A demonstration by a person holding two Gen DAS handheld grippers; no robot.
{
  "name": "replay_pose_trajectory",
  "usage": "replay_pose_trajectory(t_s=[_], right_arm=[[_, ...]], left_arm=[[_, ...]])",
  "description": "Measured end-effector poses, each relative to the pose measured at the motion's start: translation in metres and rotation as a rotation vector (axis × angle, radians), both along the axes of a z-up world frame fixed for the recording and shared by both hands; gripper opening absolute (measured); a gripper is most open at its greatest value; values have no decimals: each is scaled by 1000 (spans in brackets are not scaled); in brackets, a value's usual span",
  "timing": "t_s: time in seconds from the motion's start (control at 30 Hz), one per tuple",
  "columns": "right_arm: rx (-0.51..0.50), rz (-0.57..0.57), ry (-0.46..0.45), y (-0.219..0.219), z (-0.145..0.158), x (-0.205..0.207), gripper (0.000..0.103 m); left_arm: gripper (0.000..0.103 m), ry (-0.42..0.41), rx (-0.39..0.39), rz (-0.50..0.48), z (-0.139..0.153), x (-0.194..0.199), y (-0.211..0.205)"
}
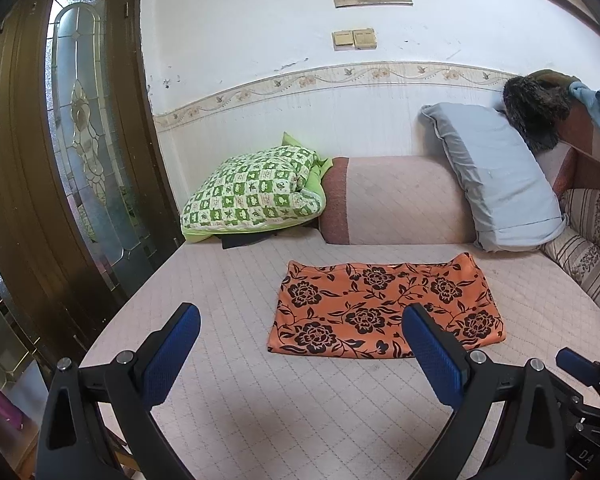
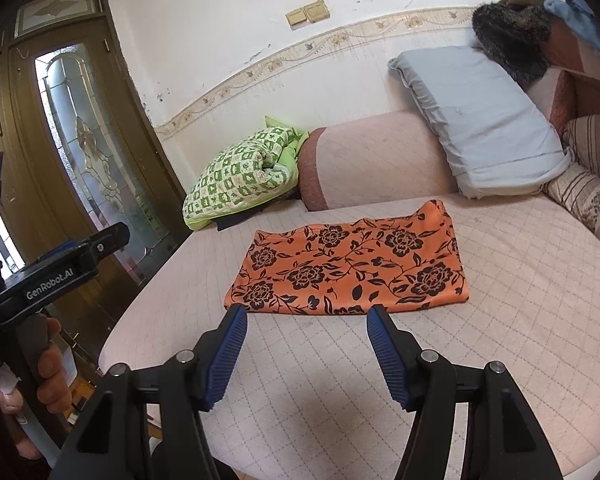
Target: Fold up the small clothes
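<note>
An orange cloth with black flowers lies flat as a folded rectangle on the pink quilted bed; it also shows in the right wrist view. My left gripper is open and empty, held above the bed just in front of the cloth's near left corner. My right gripper is open and empty, its fingertips just short of the cloth's near edge. The left gripper's body shows at the left of the right wrist view.
A green checked quilt, a pink bolster and a grey pillow lie along the far wall. A striped cushion sits at the right. A brown door with glass stands left of the bed.
</note>
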State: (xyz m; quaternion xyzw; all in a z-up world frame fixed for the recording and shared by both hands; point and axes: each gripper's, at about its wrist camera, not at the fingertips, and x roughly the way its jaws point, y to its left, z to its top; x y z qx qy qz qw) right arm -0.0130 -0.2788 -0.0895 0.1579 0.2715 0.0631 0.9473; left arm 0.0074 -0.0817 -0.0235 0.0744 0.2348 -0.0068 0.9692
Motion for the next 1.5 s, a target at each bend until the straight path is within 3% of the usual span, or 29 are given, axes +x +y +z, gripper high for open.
replay_pose_trajectory(t_s=[0.47,0.87,1.27,1.5], right_arm=[[-88,-99,-22,16,23,-1,65],[-124,-92,-29,33,31,0,65],[-136,-123,25,22,27,4,65],[-127,-171,-35,2,43,-14,67]], left_arm=[[101,5,-16,19,-1,-2,5],[101,12,-17,46,-2,0,10],[101,-2,-10,36,3,-7,-4],[101,5,-3,34,7,-12,-21]])
